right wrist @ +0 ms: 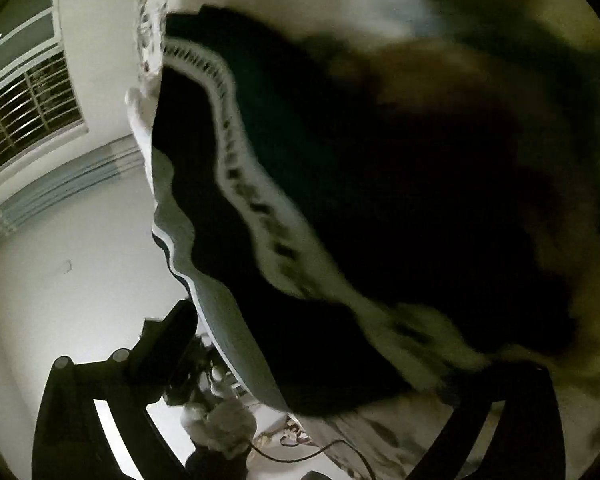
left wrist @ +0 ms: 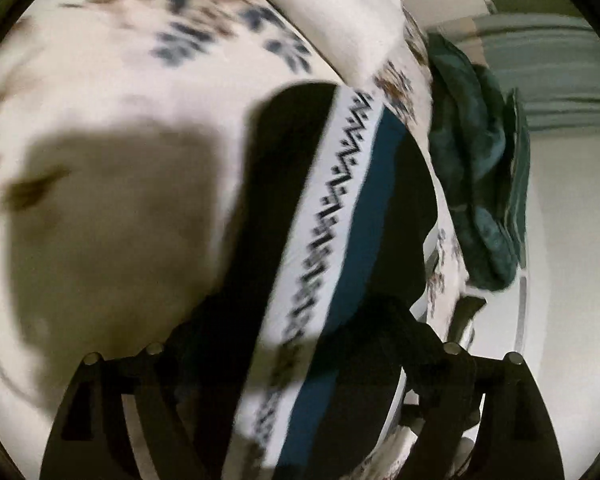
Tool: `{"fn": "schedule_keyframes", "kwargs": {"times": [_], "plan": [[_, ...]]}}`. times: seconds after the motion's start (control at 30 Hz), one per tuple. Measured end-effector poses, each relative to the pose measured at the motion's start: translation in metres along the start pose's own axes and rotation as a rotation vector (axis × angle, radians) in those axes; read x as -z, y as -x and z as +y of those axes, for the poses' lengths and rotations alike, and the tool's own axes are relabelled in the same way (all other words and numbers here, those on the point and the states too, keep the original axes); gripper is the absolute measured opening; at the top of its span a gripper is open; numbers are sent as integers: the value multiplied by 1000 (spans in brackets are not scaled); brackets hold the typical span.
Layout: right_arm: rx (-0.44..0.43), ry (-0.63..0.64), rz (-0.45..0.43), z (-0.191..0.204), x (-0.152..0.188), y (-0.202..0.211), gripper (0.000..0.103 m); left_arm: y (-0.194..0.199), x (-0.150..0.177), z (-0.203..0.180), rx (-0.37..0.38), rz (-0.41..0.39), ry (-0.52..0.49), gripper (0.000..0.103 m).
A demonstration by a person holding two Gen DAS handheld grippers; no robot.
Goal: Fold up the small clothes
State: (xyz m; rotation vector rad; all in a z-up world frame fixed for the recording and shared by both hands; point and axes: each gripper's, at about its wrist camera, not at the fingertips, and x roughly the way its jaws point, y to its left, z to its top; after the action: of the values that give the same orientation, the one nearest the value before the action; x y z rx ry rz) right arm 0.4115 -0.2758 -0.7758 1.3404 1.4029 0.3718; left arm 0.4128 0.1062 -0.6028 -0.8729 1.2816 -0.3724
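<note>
A black garment (left wrist: pixel 340 208) with a white zigzag-patterned band and a blue stripe lies on the floral bedsheet (left wrist: pixel 112 80). In the left wrist view it runs lengthwise between the fingers of my left gripper (left wrist: pixel 304 320). The jaws stand wide, and I see no pad pinching the cloth. In the right wrist view the same garment (right wrist: pixel 300 160) lies rumpled and mostly in shadow. My right gripper (right wrist: pixel 340 368) is spread wide over its near edge and grips nothing. Both views are blurred.
A teal-green heap of cloth (left wrist: pixel 476 168) sits at the bed's right edge, and a white pillow (left wrist: pixel 320 12) lies beyond the garment. White floor (left wrist: pixel 560 260) lies past the bed edge. A barred window (right wrist: pixel 28 108) and a thin cable (right wrist: pixel 300 456) show in the right wrist view.
</note>
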Motion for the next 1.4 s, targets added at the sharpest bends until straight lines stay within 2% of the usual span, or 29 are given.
{"fn": "schedule_keyframes", "kwargs": {"times": [0.1,0.2,0.3,0.33,0.37,0.4,0.43,0.5,0.57,0.73,0.93,1.13,1.27,1.4], "plan": [[-35,8,3,7,-6,-16,103,-17,-7,-4,19,33,-14,88],[-95,14,-4,14,-9,-23,103,-24,-14,-6,40,43,-5,89],[-113,21,-8,22,-14,-35,103,-26,-18,-6,66,29,10,89],[-113,25,-12,26,-14,-43,96,-26,-16,-8,80,13,8,88],[-108,34,-10,30,-13,-48,83,-24,-15,-10,88,-10,2,79],[-89,51,-5,34,-12,-53,74,-24,-14,-12,85,-17,-7,53],[-71,72,-2,38,-10,-57,42,-21,-13,-15,91,-25,-16,43],[-59,90,-16,45,-4,-61,36,-15,-15,-19,78,-43,-30,32],[-38,109,-42,57,3,-62,30,-7,-18,-26,76,-51,-38,29],[-18,155,-109,107,25,-64,28,23,-41,-52,100,-62,-98,28],[-24,235,-211,206,43,-76,28,74,-109,-79,151,-55,-190,28],[-34,320,-326,297,28,-82,28,108,-217,-104,192,-68,-272,29],[-51,347,-369,345,-21,-122,28,106,-297,-106,171,-78,-329,29],[-48,335,-356,374,-90,-185,28,84,-362,-78,118,-69,-348,30]]}}
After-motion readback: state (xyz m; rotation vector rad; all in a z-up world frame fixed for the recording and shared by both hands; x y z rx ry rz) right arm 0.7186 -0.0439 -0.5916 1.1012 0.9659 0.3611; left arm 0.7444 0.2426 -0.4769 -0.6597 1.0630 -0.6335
